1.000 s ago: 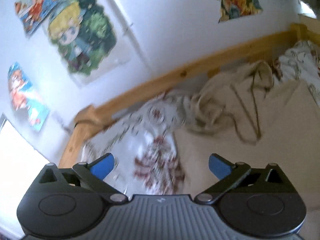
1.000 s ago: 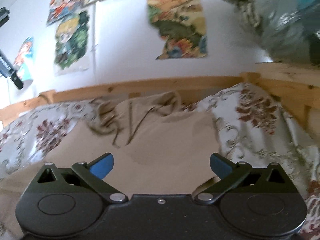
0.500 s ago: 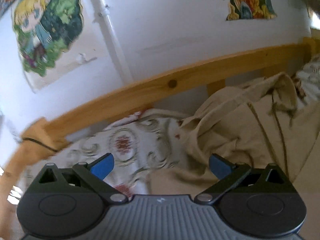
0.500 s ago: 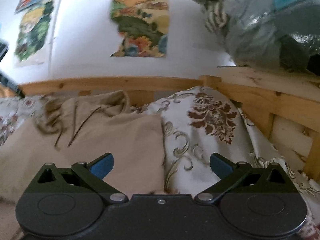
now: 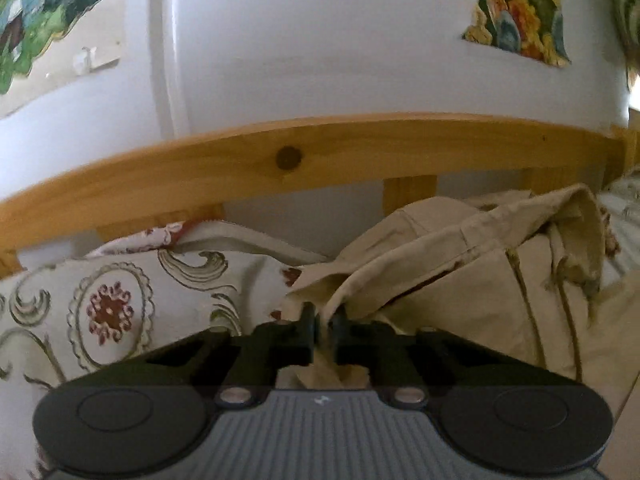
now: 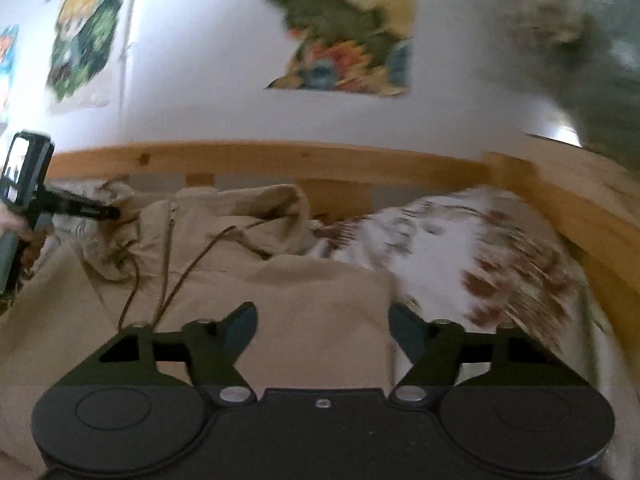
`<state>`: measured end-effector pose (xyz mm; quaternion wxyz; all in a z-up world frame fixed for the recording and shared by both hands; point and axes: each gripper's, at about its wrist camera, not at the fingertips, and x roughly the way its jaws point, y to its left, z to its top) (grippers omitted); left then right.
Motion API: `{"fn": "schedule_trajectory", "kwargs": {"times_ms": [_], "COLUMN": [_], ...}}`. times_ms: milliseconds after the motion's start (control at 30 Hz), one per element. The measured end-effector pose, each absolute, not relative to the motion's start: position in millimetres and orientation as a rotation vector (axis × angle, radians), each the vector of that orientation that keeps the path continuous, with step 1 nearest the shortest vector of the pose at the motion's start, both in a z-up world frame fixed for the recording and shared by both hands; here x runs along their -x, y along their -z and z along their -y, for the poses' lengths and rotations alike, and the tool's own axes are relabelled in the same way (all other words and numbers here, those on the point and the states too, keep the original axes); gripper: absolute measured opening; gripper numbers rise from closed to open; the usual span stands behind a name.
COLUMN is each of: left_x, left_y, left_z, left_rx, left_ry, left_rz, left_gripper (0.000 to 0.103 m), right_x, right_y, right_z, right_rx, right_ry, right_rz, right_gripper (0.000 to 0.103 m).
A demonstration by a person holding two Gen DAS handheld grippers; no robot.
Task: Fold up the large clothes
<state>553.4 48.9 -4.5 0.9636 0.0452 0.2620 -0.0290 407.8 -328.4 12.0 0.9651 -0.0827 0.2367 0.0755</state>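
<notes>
Beige hooded jacket [image 6: 280, 288] with dark drawstrings lies rumpled on the floral bedspread [image 6: 500, 248], centre frame. Left gripper [image 5: 322, 330] has its jaws clenched on a jacket edge. Right gripper [image 6: 322, 322], jaws just closing, straddles the jacket's right edge ungripped.

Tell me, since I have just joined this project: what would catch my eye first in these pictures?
The beige hooded jacket sprawled across the floral bedspread dominates both views. The left gripper is shut on a bunched fold at the jacket's far left corner, below the wooden bed rail. The right gripper, jaws just closing, hovers over the jacket's right edge, gripping nothing.
</notes>
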Motion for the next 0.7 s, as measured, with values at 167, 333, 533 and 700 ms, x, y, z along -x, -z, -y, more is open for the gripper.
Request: {"fn": "schedule_trajectory", "kwargs": {"times_ms": [167,333,533,700], "left_x": [-512.9,-484.0,-458.5,-443.3], "left_y": [0.8,-5.5,-6.6,-4.3], "left_z": [-60.7,-65.0,-63.7,-62.3], "left_rx": [-0.028,-0.06,-0.12,-0.114], "left_ry": [0.084,0.108,0.103,0.049], "left_rz": [-0.337,-0.225,-0.118,-0.09], "left_gripper": [0.003,0.003,0.003,0.003], "right_x": [-483.2,-544.6,-585.4,-557.9], "right_y": [-7.1,10.8,13.7,-7.4], "right_z": [290.2,260.6,252.9,257.4], "right_rx": [0.281,0.367,0.306,0.263], "right_ry": [-0.148,-0.088,-0.056,-0.089], "right_rz": [-0.478,-0.443,-0.394,-0.261], "right_gripper": [0.062,0.063,0.06,0.005]}}
